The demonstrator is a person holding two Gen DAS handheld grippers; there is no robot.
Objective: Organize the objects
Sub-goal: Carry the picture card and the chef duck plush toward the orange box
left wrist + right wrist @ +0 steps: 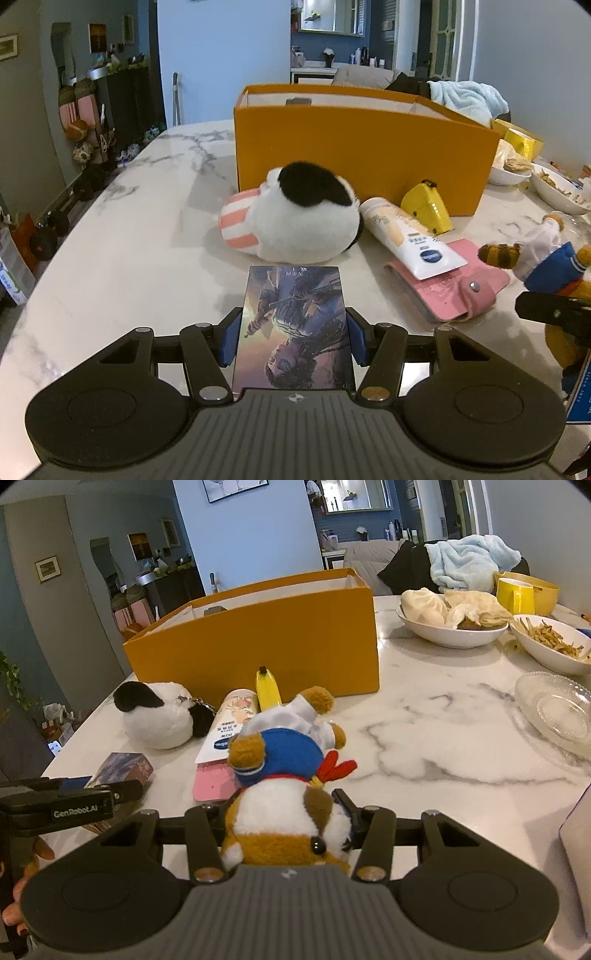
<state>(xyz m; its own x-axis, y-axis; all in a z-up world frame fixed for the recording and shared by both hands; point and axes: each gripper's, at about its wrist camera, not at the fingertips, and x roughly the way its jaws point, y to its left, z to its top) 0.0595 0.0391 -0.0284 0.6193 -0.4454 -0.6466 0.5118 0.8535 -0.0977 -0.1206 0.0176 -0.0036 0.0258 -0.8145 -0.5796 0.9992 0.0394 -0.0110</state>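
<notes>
Two white bowls of food (447,633), a yellow mug (515,595) and a glass dish (554,705).

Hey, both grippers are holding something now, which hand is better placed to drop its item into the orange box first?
Left, probably. The left gripper holds the card box facing the orange box, with only the panda plush between. The right gripper, gripping the duck plush, faces bare table beside it.

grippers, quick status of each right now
left gripper: closed on the card box
right gripper: closed on the plush toy
</notes>
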